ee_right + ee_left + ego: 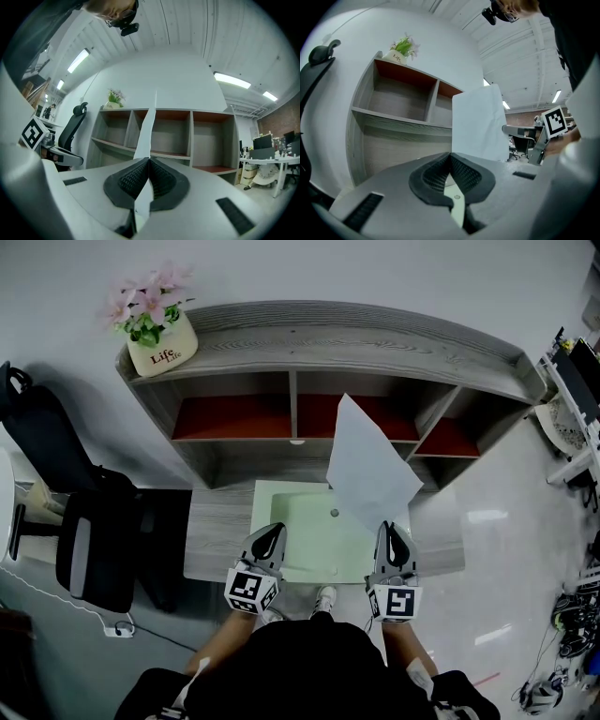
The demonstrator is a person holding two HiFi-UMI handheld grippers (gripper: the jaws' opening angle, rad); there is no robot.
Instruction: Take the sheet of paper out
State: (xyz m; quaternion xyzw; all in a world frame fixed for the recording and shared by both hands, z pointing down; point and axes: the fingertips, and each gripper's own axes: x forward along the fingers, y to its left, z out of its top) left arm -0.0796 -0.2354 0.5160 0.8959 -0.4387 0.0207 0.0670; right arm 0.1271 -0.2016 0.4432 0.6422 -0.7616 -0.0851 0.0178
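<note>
Two grippers held level over the desk [217,526]. Right gripper [392,525] jaws pinched tight on the lower edge of the sheet of paper [370,470]. The sheet stands up in the air above the pale green tray [281,512], before the shelf unit [328,343]. Left gripper [274,529] jaws together, nothing between them.

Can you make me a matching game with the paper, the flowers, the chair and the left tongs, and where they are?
Things:
1. sheet of paper
2. flower pot
3. black chair
4. left tongs

Places or states:
A. on top of the shelf
B. left of the desk
C. closed, nothing in them
D. pinched in the right tongs

Pairs: 1-D, 2-A, 3-B, 4-C.
</note>
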